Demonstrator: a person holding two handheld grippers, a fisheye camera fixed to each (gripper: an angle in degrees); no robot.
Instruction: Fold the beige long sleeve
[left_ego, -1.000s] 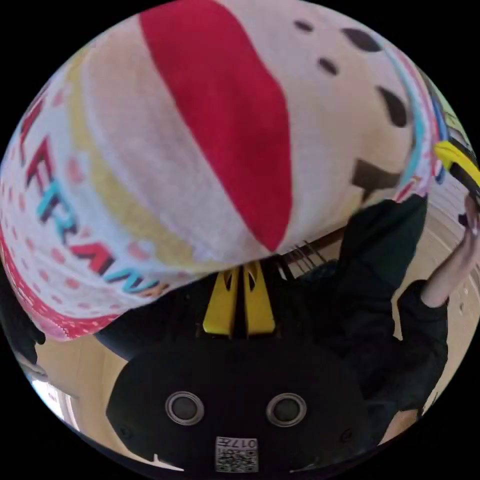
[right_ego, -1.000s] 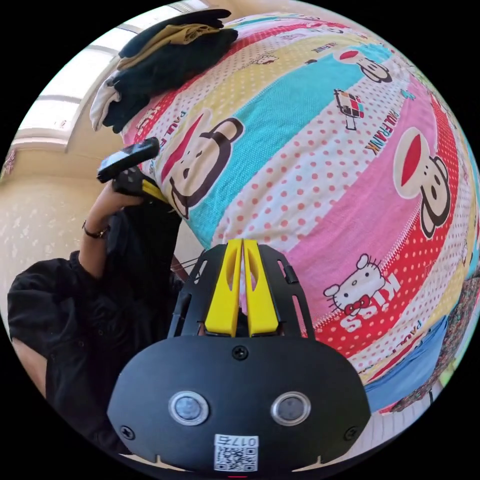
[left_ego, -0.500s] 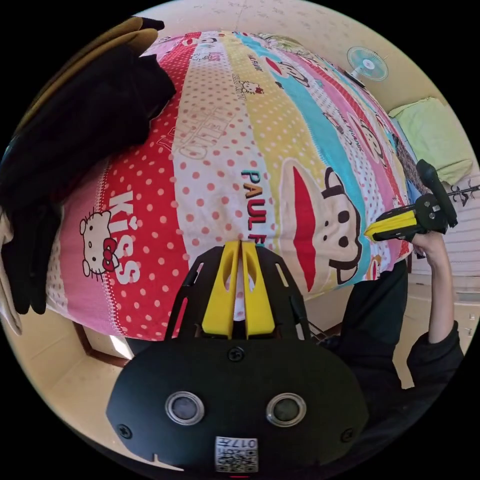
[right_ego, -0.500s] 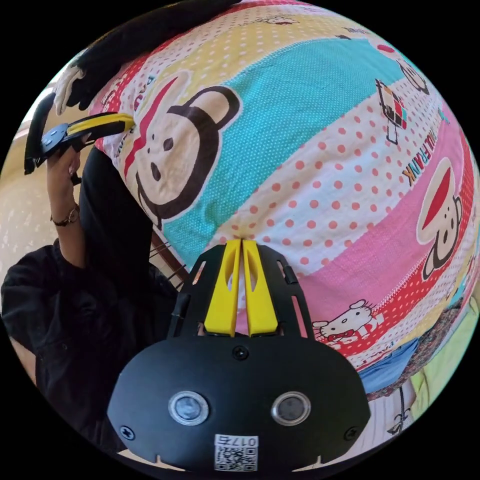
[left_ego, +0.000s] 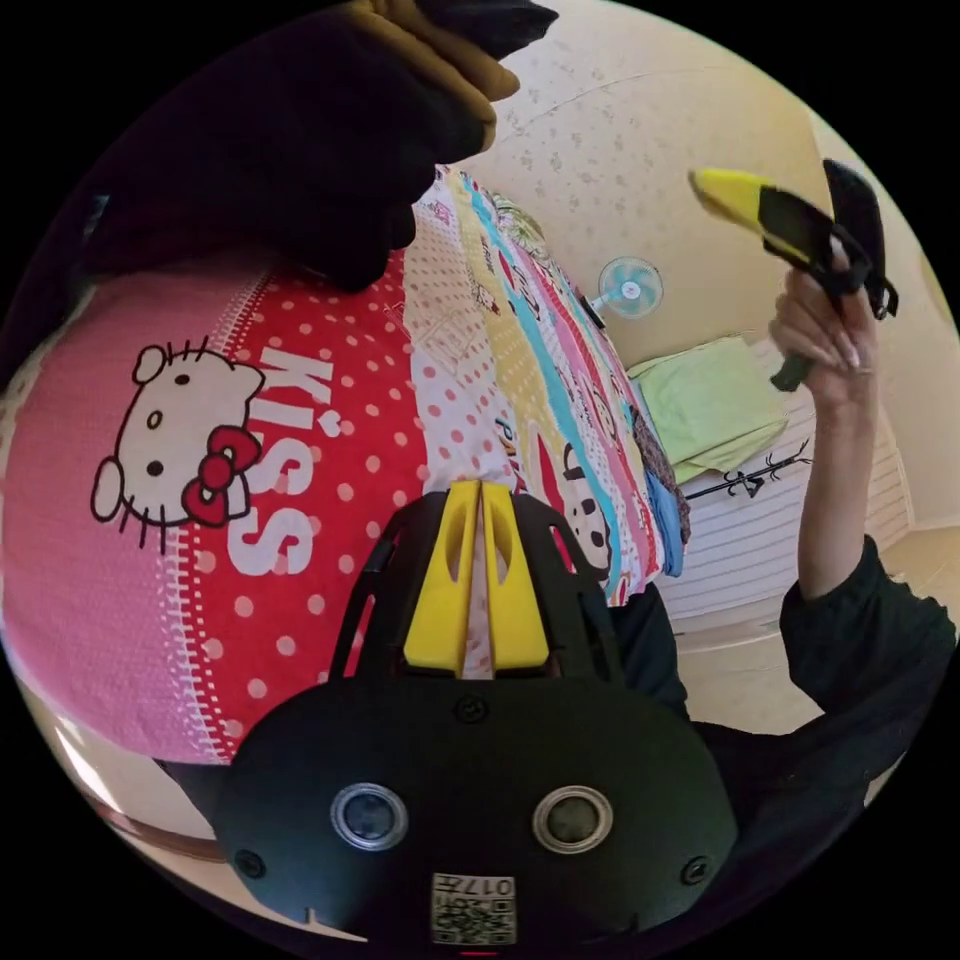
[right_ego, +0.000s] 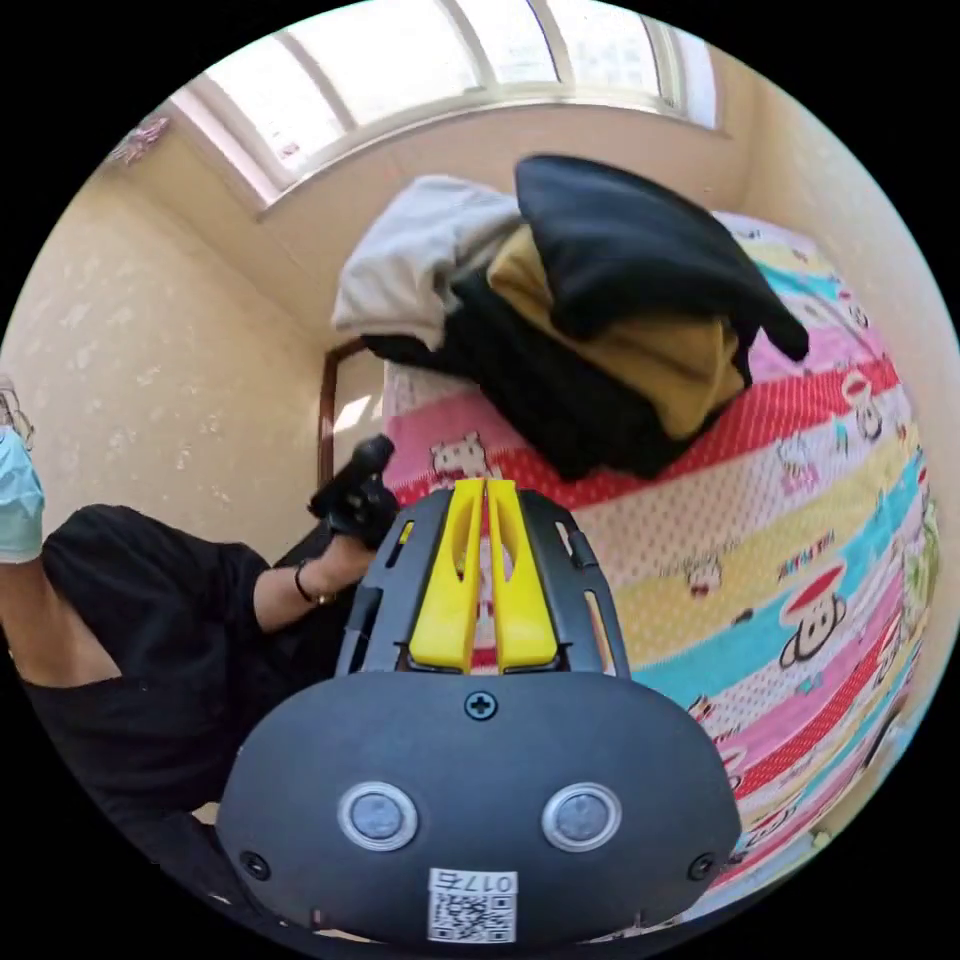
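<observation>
Left claw (left_ego: 481, 490): yellow jaws pressed together, nothing between them, hovering over the near edge of the bed (left_ego: 330, 520), above the red dotted stripe of the cartoon-print cover. Right claw (right_ego: 486, 488): jaws also pressed together and empty, raised above the bed (right_ego: 800, 560) and aimed toward the clothes pile.

In the left gripper view the right claw (left_ego: 735, 195) is held up in the air by a hand (left_ego: 825, 330) in front of the wall, well apart from the bed; from this angle cannot tell how its jaws stand. In the right gripper view the left claw (right_ego: 352, 490) shows as a dark shape at the bed's edge, gripped by the person's other hand; jaws hidden there.

Clothes pile (right_ego: 590, 330) sits at the bed end under the window (right_ego: 420, 70): black garments, a mustard-tan piece (right_ego: 640, 355) sandwiched between them, and a pale beige-grey garment (right_ego: 415, 260) draped on the window side. Which of these is the beige long sleeve cannot be told for sure; neither claw touches the pile. In the left gripper view the same pile (left_ego: 300, 150) looms close, black with a tan edge on top.

A fan (left_ego: 630, 290) stands by the far wall, a green cloth (left_ego: 710, 405) past the bed's far end. Person in black sleeves.
</observation>
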